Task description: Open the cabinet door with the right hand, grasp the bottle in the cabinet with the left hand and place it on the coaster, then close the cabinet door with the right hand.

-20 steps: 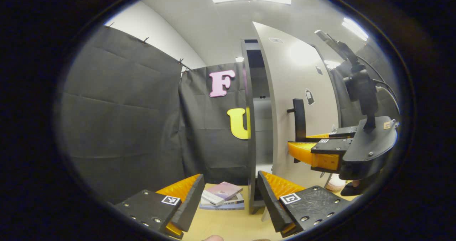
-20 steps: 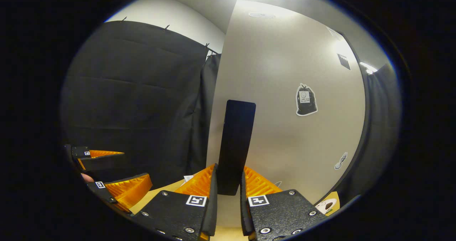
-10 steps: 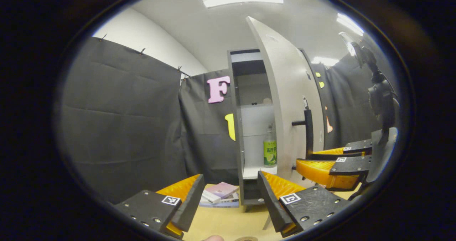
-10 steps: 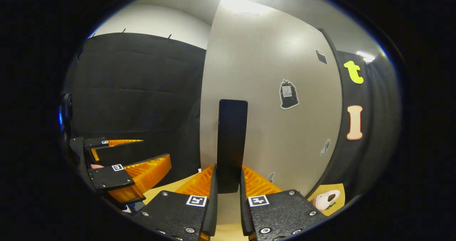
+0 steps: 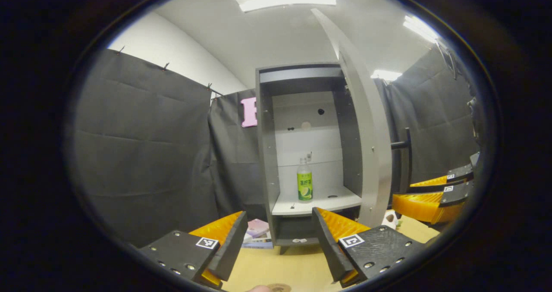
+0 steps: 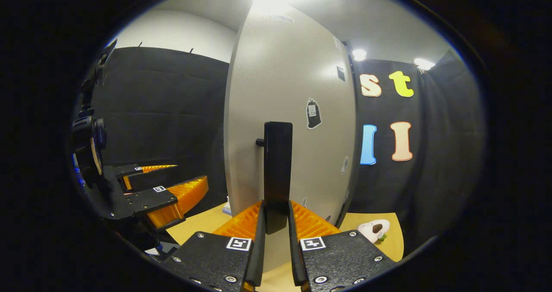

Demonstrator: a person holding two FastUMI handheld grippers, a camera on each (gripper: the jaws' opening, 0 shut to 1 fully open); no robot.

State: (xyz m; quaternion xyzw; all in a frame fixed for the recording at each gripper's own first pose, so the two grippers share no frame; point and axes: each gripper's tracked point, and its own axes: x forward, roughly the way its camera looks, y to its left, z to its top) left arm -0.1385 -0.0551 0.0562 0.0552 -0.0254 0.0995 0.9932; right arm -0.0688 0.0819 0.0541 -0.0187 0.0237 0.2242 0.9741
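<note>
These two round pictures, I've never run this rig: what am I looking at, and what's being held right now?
Each picture comes from a camera riding on a hand-held two-finger gripper, looking out along its orange fingers.

In the left gripper view, the left gripper is open and holds nothing. Ahead stands the cabinet, its door swung open, with the bottle upright on the shelf. Books lie on the table beside the cabinet's foot.

In the right gripper view, the right gripper is closed on the door's black handle. A small plush toy lies on the table.
</note>
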